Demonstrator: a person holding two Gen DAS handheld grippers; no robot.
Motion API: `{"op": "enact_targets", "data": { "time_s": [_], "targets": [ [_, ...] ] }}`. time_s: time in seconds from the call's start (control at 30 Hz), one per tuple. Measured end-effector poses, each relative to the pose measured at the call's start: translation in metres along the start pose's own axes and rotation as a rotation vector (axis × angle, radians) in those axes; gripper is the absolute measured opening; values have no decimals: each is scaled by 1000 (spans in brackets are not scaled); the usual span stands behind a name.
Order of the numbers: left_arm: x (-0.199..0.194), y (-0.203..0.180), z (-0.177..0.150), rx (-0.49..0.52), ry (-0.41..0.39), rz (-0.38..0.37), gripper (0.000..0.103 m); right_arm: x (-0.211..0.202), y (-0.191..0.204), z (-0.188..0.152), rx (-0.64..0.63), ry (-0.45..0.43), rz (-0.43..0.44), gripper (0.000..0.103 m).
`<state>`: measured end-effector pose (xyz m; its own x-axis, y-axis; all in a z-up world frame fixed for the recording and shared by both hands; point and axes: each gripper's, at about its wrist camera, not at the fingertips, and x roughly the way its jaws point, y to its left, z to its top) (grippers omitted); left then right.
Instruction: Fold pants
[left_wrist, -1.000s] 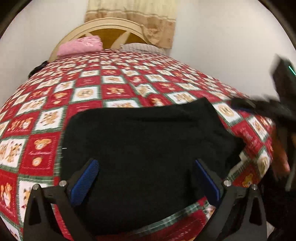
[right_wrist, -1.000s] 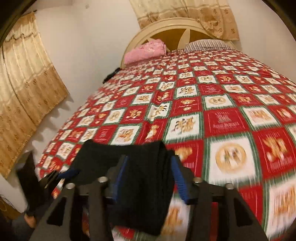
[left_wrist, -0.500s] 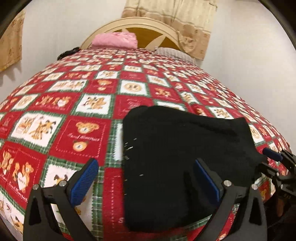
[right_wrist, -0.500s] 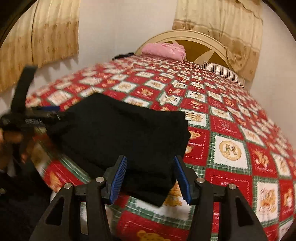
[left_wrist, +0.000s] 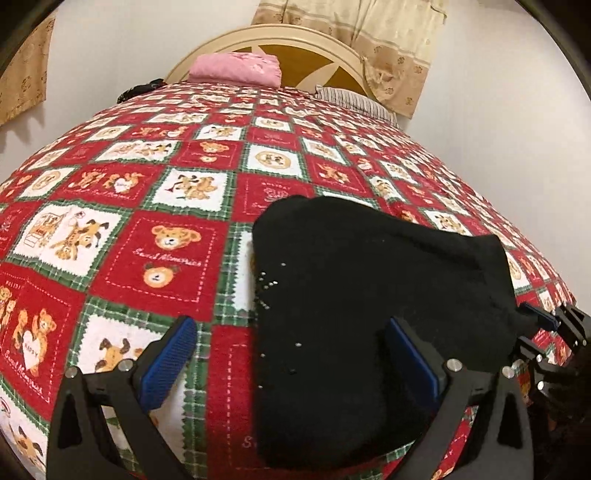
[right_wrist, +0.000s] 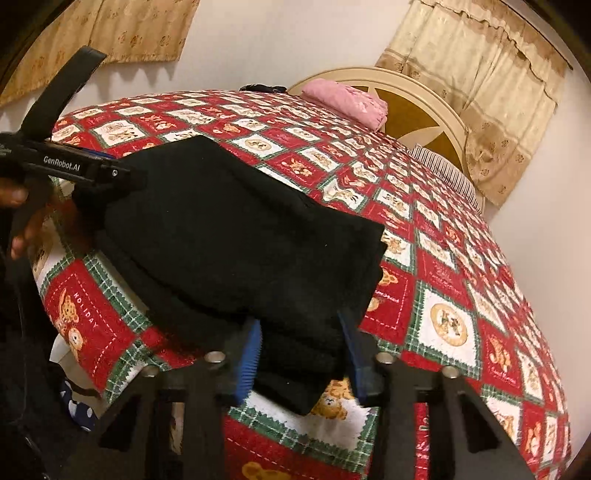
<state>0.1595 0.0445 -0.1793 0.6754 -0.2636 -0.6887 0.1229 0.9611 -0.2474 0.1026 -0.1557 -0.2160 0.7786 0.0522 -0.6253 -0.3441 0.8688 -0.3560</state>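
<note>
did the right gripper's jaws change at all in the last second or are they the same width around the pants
Yes. The right gripper has just been closing, its blue pads narrowing onto the folded edge of the black pants on the bedspread.

Across your frame spreads a red, green and white teddy-bear quilt (left_wrist: 166, 254), covering the bed. At top centre you see a pink folded cloth (left_wrist: 236, 68) against the cream headboard (left_wrist: 295, 35), a striped pillow (left_wrist: 354, 101) to its right, and beige curtains (left_wrist: 388, 40) at upper right.
</note>
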Motion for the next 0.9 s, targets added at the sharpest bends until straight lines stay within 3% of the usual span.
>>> {"op": "enact_targets", "data": {
  "time_s": [0.1, 0.2, 0.33, 0.37, 0.47, 0.57, 0.67, 0.73, 0.87, 0.9],
  "targets": [
    [-3, 2, 1, -6, -6, -4, 103, -15, -5, 4, 18, -35, 11, 24],
    [-3, 3, 1, 2, -8, 1, 103, -36, 0, 5, -18, -75, -15, 23],
    [5, 3, -3, 12, 30, 3, 103, -22, 10, -11, -68, -11, -23, 24],
    [5, 3, -4, 21, 29, 7, 103, -15, 12, -16, -81, 14, -26, 27],
    [4, 1, -4, 30, 32, 8, 103, -17, 15, -21, -105, -20, -66, 35],
    [5, 1, -4, 25, 33, 9, 103, -23, 16, -15, -119, -50, -88, 35],
    [5, 0, -4, 35, 34, 7, 103, -8, 12, -16, -115, 8, -85, 35],
    [1, 1, -3, 32, 30, -5, 103, -8, 8, -17, -103, -5, -82, 35],
    [-13, 10, 4, 39, -15, 4, 103, -18, -4, -21, -52, -1, -56, 54],
    [-13, 14, 7, 42, -15, 6, 103, -21, -7, -23, -45, -1, -44, 55]
  ]
}}
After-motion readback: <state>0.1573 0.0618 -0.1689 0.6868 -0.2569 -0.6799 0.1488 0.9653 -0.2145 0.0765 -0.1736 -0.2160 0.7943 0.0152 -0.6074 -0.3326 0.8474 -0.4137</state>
